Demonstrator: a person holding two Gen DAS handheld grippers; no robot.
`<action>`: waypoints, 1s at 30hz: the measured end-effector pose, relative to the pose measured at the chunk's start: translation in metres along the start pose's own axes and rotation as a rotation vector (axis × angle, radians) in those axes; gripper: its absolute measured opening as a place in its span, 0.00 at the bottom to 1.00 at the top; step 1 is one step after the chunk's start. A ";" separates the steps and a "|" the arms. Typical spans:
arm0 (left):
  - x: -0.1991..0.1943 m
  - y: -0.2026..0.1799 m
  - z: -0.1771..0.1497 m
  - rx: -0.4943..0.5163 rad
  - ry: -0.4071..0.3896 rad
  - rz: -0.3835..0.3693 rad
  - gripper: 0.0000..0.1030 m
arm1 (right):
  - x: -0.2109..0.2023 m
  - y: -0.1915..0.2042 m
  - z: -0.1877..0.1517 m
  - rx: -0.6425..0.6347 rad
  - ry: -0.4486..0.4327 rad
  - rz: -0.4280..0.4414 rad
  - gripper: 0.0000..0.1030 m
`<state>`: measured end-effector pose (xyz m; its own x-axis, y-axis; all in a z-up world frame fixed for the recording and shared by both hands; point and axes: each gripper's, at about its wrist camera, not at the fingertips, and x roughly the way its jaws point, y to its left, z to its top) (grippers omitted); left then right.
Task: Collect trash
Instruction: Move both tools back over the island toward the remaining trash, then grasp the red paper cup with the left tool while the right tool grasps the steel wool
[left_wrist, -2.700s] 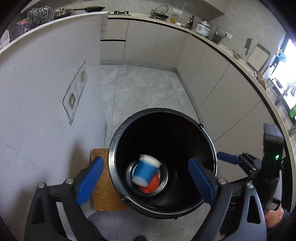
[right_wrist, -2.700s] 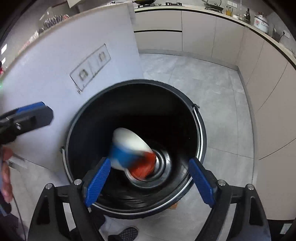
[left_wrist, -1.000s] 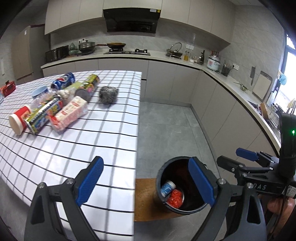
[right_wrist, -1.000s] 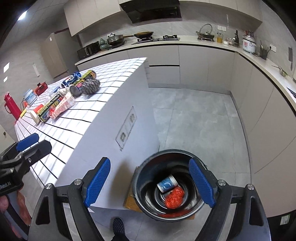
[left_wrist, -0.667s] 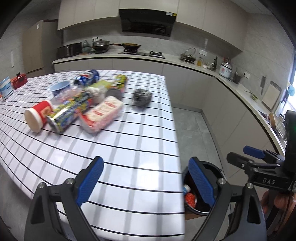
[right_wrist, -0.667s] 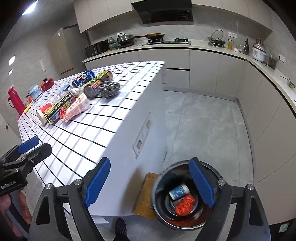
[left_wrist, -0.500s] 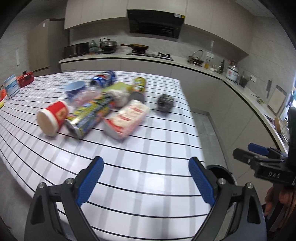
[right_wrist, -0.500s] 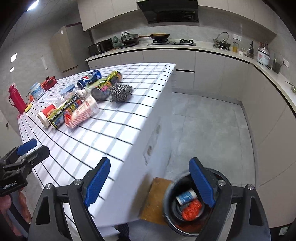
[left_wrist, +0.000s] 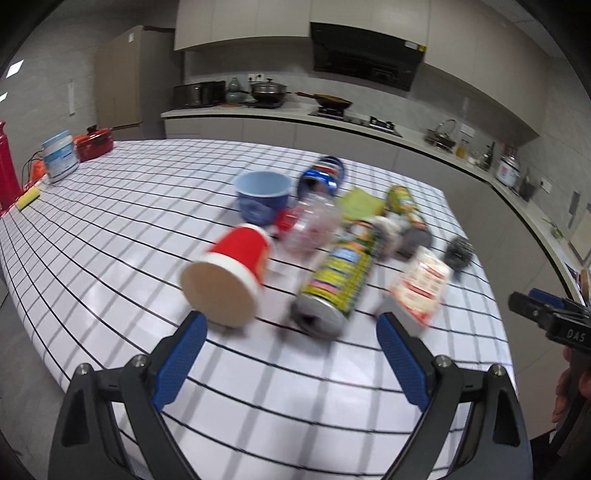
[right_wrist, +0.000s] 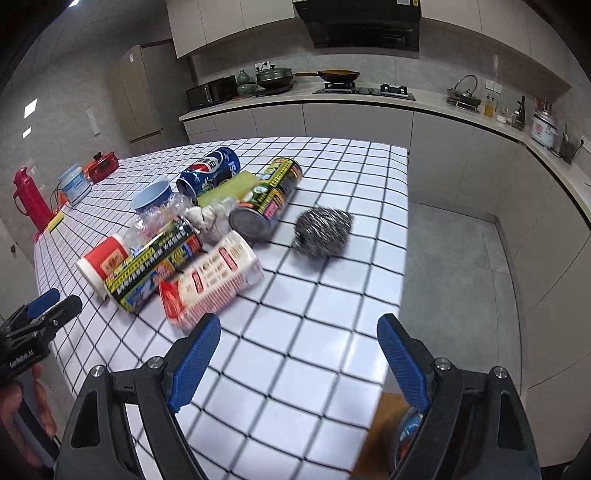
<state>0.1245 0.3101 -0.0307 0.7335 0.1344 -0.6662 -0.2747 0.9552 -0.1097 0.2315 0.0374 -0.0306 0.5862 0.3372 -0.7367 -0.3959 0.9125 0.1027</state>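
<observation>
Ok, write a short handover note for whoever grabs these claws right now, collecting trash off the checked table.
Left claw: open, empty, facing the pile.
Right claw: open, empty, above the table edge.
On the table: red cup, yellow-green can, red-and-white packet, second can, Pepsi can, blue bowl, plastic bottle, steel scourer.
Done: some trash lies in the bin, on the floor by the table end.
Left: everything in the pile.
</observation>
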 end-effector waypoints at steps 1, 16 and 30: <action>0.005 0.008 0.003 -0.003 0.001 0.004 0.91 | 0.004 0.004 0.004 0.002 -0.001 -0.003 0.86; 0.078 0.048 0.022 0.010 0.103 -0.036 0.90 | 0.065 0.006 0.042 0.115 0.024 -0.097 0.86; 0.090 0.054 0.034 0.018 0.137 -0.073 0.72 | 0.113 -0.011 0.055 0.206 0.071 -0.171 0.84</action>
<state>0.1965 0.3829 -0.0719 0.6592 0.0288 -0.7514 -0.2115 0.9660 -0.1486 0.3410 0.0783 -0.0782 0.5785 0.1638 -0.7991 -0.1393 0.9851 0.1010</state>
